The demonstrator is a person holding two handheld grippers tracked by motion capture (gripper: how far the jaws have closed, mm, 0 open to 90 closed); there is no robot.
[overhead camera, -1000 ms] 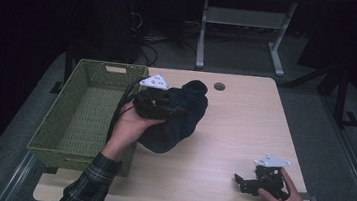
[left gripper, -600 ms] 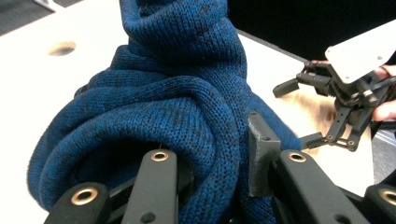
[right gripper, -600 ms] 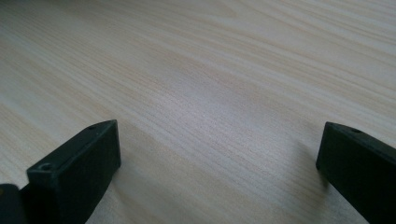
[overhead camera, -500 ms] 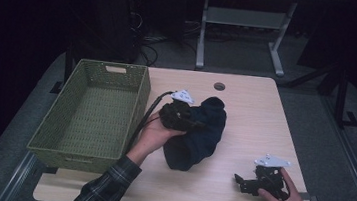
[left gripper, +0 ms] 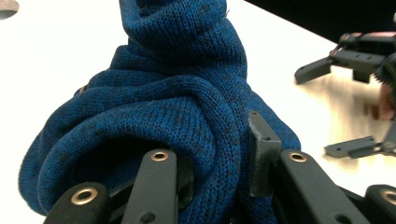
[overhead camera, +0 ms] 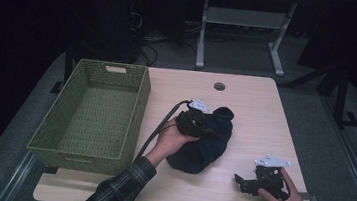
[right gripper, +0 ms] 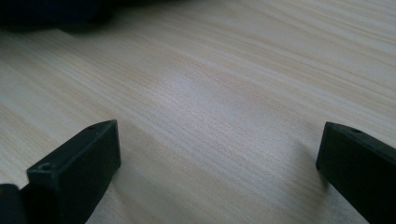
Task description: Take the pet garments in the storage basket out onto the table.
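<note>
A dark blue knitted garment (overhead camera: pixel 201 150) lies bunched in the middle of the wooden table (overhead camera: pixel 259 106). My left gripper (overhead camera: pixel 207 130) is shut on it from the left, and folds of the knit (left gripper: pixel 177 93) bulge between and over the jaws of that gripper (left gripper: pixel 219 161). My right gripper (overhead camera: pixel 239 183) rests near the table's front right edge, a person's hand around it. It stands open (right gripper: pixel 219 149) over bare wood, with nothing between its fingers. From the left gripper view the right gripper (left gripper: pixel 313 114) shows at the right, its jaws spread apart.
A green woven basket (overhead camera: pixel 78 151) stands on the left part of the table with nothing inside it. A round cable hole (overhead camera: pixel 219 86) sits near the table's far edge. A dark edge of the garment (right gripper: pixel 46 11) lies beyond the right gripper.
My left gripper has carried the garment right, away from the basket, and down, so the garment now rests on the table. The right gripper has stayed put.
</note>
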